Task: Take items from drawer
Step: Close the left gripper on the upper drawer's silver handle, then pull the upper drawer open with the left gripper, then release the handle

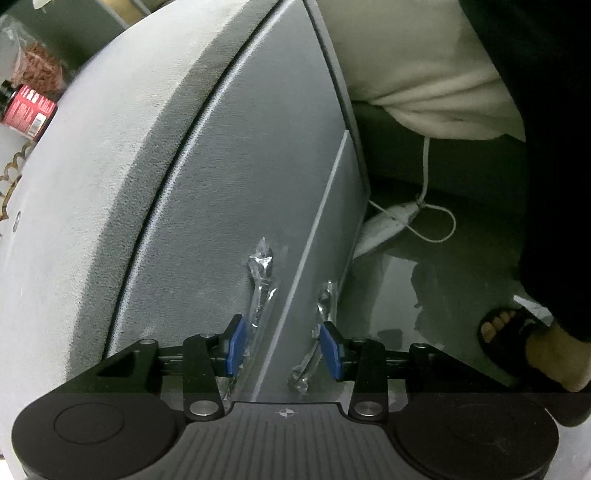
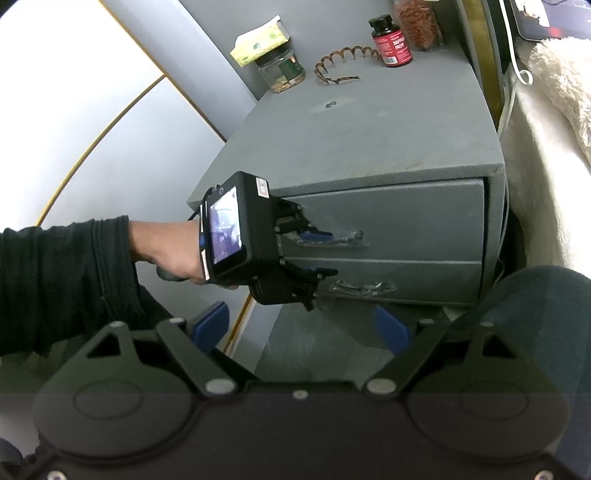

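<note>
A grey nightstand (image 2: 351, 147) has two shut drawers, upper (image 2: 406, 214) and lower (image 2: 417, 280). Each has a handle wrapped in clear plastic: upper handle (image 2: 332, 238), lower handle (image 2: 364, 286). In the left wrist view the upper handle (image 1: 262, 280) and lower handle (image 1: 321, 314) lie between my blue pads. My left gripper (image 1: 282, 345) (image 2: 323, 254) is open, its fingers straddling the seam between the drawers, one fingertip at the upper handle. My right gripper (image 2: 301, 328) is open and empty, held back from the nightstand.
On the nightstand top stand a red supplement bottle (image 2: 393, 42), a glass jar (image 2: 282, 70) with a tissue pack (image 2: 258, 42) on it, a brown hair comb band (image 2: 345, 61) and a bag of red bits (image 2: 419, 24). A cream blanket (image 2: 554, 110) lies right. A power strip (image 1: 388, 221) and a foot (image 1: 517, 339) are on the floor.
</note>
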Tool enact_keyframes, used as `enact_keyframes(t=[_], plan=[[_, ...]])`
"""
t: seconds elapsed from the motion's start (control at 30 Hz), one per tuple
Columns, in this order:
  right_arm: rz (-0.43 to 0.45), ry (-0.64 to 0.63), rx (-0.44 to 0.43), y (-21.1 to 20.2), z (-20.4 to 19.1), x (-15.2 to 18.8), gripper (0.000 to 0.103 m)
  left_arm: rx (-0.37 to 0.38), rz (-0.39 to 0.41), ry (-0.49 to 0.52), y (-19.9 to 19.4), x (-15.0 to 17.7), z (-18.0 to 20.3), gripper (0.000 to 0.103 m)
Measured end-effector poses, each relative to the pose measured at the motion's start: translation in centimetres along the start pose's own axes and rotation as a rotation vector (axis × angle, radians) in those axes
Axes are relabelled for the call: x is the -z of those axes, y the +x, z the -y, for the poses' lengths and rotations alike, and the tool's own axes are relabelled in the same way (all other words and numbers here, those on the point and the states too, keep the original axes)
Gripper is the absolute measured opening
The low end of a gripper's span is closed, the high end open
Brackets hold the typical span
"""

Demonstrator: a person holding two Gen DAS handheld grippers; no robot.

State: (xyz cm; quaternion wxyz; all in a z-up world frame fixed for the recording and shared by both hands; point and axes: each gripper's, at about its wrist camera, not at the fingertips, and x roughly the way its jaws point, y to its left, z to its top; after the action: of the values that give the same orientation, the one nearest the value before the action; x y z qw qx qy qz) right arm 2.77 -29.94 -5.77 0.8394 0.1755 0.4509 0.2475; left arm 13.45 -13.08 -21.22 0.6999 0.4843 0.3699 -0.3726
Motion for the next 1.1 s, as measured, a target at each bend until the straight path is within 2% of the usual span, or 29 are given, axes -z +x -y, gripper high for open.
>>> enact_keyframes(t=[0.1,0.13,0.2,0.37,0.6,0.67,0.7,0.77,0.8,0.83,0.9,0.93,1.03,1.1], plan=[[0.0,0.0,-0.001,0.0,-0.1,0.0,0.085,-0.058,-0.002,0.063,0.8,0.1,1.2,0.038],[-0.001,-0.001,-0.001,0.0,-0.1,0.0,0.085,-0.081,-0.006,0.084,1.3,0.0,2.0,0.047],[-0.003,-0.003,0.001,0.1,-0.3,-0.1,0.085,-0.102,-0.004,0.093,1.6,0.1,2.5,0.049],[0.0,0.0,-0.001,-0.1,0.0,-0.3,0.085,-0.032,0.034,-0.007,0.6,0.6,0.7,0.045],[0.009,0.018,-0.011,-0.2,0.4,-0.4,0.084,0.037,0.042,0.018,-0.6,0.8,0.7,0.045],[0.008,0.016,-0.009,-0.2,0.4,-0.3,0.084,0.04,0.071,0.066,-1.4,1.8,2.1,0.038],[0.008,0.016,-0.008,-0.2,0.5,-0.3,0.084,0.039,0.088,0.078,-1.9,2.2,2.8,0.038],[0.008,0.019,-0.012,-0.2,0.5,-0.2,0.084,0.026,0.084,0.062,-2.4,2.3,3.7,0.032],[0.005,0.015,-0.009,-0.2,0.4,-0.2,0.084,0.018,0.076,0.04,-2.6,2.0,3.9,0.022],[0.002,0.012,-0.007,-0.1,0.3,-0.2,0.084,0.013,0.072,-0.008,-3.1,1.7,3.6,0.017],[-0.001,0.01,-0.006,-0.1,0.3,-0.2,0.084,0.034,0.104,-0.1,-4.4,1.5,2.9,0.018],[0.0,0.011,-0.007,-0.1,0.3,-0.2,0.084,0.058,0.147,-0.165,-5.9,1.4,2.4,0.025],[0.004,0.021,-0.013,-0.1,0.5,-0.3,0.084,0.056,0.206,-0.269,-9.2,1.2,1.3,0.043],[0.005,0.024,-0.013,0.0,0.5,-0.4,0.085,0.066,0.232,-0.34,-11.4,1.1,0.3,0.047]])
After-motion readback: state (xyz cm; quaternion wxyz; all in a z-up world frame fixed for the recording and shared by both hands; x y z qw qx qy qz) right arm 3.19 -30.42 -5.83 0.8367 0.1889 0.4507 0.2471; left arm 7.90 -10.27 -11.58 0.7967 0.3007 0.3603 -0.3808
